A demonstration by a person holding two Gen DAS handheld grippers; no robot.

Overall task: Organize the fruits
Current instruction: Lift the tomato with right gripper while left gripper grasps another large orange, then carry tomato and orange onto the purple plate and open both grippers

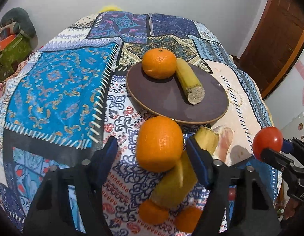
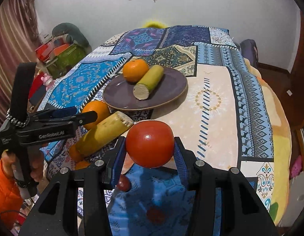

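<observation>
A purple plate (image 1: 163, 102) (image 2: 167, 90) holds an orange (image 1: 159, 63) (image 2: 135, 70) and a cut banana piece (image 1: 189, 80) (image 2: 150, 82). My left gripper (image 1: 152, 147) is open around a second orange (image 1: 159, 143) (image 2: 96, 112) that rests on the cloth, with a gap at the left finger. A second banana piece (image 1: 177, 184) (image 2: 104, 132) lies just behind that orange, against the right finger. My right gripper (image 2: 150, 145) is shut on a red tomato (image 2: 150, 143) (image 1: 267, 140) and holds it above the cloth, right of the left gripper.
Two more oranges (image 1: 153, 210) lie near the table's front edge, under the left gripper. Another small tomato (image 2: 123, 182) and a dark red fruit (image 2: 155, 214) lie under the right gripper. A patchwork cloth (image 2: 214, 98) covers the table. Clutter stands at the far left (image 2: 59, 53).
</observation>
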